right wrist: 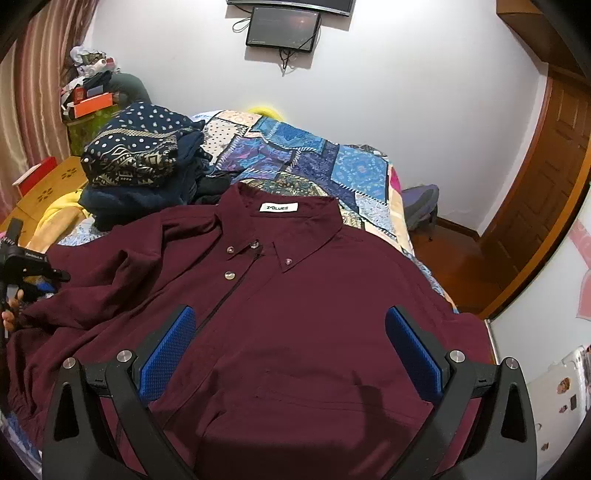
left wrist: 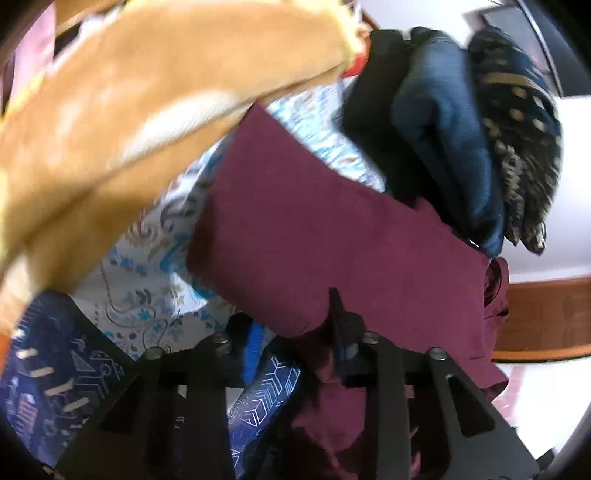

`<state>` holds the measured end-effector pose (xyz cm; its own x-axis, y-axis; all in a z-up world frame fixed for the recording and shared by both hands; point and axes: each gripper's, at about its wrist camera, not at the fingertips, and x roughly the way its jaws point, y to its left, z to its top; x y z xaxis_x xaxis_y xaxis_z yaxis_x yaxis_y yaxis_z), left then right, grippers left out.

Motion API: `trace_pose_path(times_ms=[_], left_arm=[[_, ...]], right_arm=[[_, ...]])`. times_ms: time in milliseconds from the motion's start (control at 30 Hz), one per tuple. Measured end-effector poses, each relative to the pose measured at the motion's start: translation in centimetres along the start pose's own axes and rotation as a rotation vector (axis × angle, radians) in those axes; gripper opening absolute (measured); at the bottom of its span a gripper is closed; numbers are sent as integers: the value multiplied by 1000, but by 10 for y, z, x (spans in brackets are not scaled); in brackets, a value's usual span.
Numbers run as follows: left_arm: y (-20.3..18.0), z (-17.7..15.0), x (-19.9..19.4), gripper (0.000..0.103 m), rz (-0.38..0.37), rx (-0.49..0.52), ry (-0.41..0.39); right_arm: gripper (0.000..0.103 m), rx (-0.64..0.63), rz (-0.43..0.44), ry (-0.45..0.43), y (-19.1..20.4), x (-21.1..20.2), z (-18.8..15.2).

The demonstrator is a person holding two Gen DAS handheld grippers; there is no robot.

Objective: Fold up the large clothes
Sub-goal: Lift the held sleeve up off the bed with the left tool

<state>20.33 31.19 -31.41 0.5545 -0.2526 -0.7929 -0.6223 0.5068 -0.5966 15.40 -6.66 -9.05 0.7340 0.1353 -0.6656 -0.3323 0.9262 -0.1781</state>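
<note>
One maroon shirt (right wrist: 295, 314), two grippers

A patchwork quilt (right wrist: 295, 158) in blues covers the bed, a dark monitor (right wrist: 282, 27) hangs on the white wall, a wooden door (right wrist: 535, 184) stands right, striped curtains (right wrist: 33, 92) hang left.

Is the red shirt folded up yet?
Not yet. The maroon shirt lies spread on the bed, collar and front showing.
</note>
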Motion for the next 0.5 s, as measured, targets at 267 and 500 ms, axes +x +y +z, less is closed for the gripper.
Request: trace_pose_path(times_ms=[267,500], left_arm=[[-98,-21,-62,19,85,298,-215],[-203,-52,-132,18,-46,588,-361]], right_arm=[[102,40,34,-8,-10,-1,0],[102,92,38,-46,-30,-9,-1]])
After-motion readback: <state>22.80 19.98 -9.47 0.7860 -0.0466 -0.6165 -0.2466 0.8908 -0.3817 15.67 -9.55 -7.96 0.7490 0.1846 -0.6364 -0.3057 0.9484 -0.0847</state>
